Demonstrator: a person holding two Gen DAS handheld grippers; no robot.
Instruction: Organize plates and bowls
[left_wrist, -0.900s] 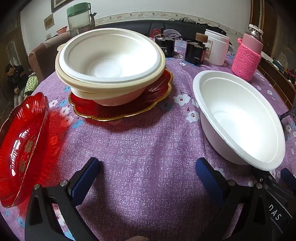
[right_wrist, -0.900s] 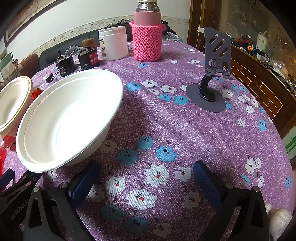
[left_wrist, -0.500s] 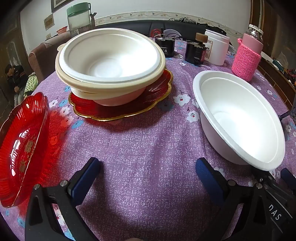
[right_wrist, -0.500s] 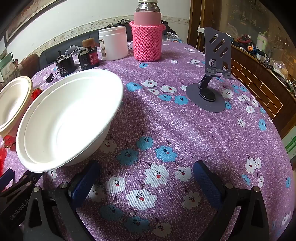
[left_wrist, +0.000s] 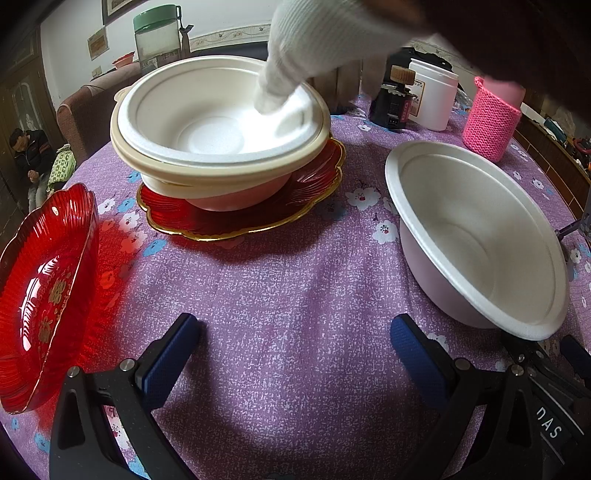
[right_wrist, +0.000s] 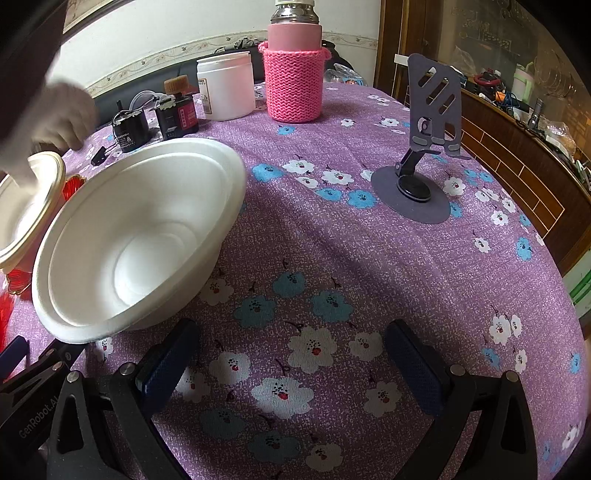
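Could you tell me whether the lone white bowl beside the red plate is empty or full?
Empty: the white bowl shows only its bare white inside in both views.

We read "GenRobot.AI" in pale letters on the black body of the left tool (right_wrist: 22, 417) at the near left, and "DAS", upside down, on the right tool (left_wrist: 550, 428) at the near right. Other labels are too small.

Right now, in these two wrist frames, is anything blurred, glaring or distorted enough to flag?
Left wrist view: the white-gloved hand over the stacked bowls is motion-blurred; glare spots on the red plate; fisheye bends the table edge. Right wrist view: the same hand smears at the left edge; the lone white bowl, the phone stand and the tablecloth stay sharp, with soft shadows.
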